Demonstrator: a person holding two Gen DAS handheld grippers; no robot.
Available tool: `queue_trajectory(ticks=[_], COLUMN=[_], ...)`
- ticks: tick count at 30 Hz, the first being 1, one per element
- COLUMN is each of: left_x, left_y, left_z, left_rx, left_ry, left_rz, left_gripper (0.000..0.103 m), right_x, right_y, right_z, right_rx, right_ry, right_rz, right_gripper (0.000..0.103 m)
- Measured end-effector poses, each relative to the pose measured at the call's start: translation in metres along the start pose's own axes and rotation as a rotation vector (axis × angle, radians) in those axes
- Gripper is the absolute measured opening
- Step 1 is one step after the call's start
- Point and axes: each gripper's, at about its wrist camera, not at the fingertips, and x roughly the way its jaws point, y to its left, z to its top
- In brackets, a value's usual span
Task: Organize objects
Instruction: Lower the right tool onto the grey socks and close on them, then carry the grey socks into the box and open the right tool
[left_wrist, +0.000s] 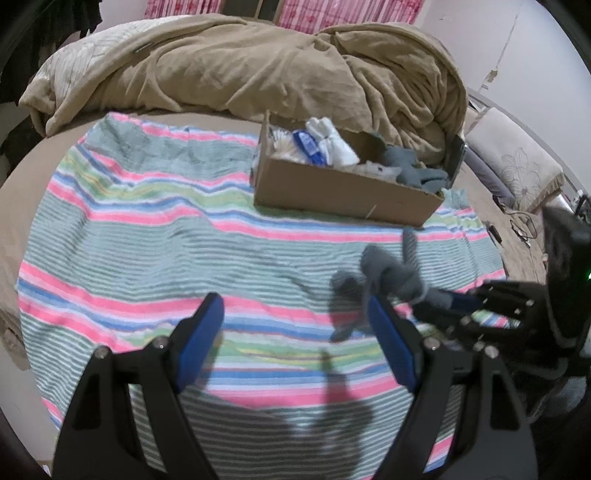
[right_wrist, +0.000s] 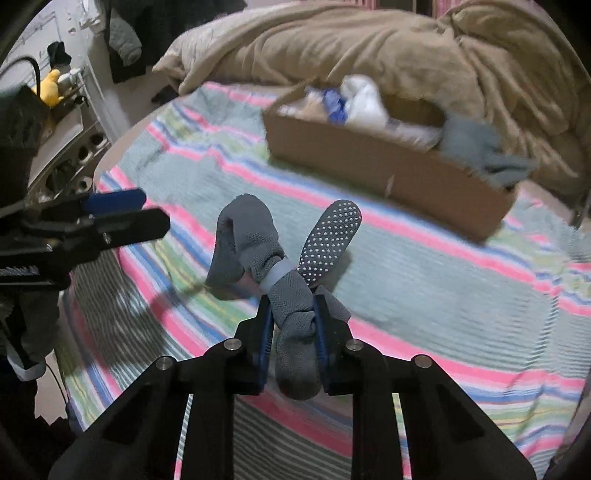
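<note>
Nearest to us, right gripper: black frame, blue pads, jaws clamped on a knotted pair of grey socks. We note the bundle held at its knot; one toe flares toward 11 o'clock, the other toward 1 o'clock, showing a white-dotted grip sole. The socks sit just above the striped towel.

Left gripper: jaws apart, nothing between the pads, poised over the towel. In the right wrist view it enters at 9 o'clock. In the left wrist view the sock bundle hangs at 3 o'clock of its right pad, just beside it; we cannot tell whether they touch.

Striped towel: pink, green, blue and white bands, spread flat on the bed.

Cardboard box: open-topped, on the towel's far edge at 1 o'clock from the left gripper, well apart from both grippers. Contents we can list: white socks, a blue-and-white item and grey socks at the right end, partly draped over the rim.

Tan blanket: heaped at 12 o'clock behind the box.
</note>
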Motion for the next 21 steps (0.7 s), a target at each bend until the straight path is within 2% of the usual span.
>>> queue_trajectory(ticks=[11, 21], left_x=[-0.005, 0.006], left_y=[-0.011, -0.016], left_z=[0.023, 0.053], left_rx=[0.044, 0.094], left_ry=[-0.043, -0.077], left_rz=[0.004, 0.042], left_gripper=[0.082, 0.082], right_x=[-0.045, -0.039], right_y=[-0.040, -0.071], right_z=[0.039, 0.079], right_rx=[0.016, 0.034], right_ry=[-0.123, -0.148], right_rz=[-0.087, -0.121], right_gripper=[0.022, 0.022])
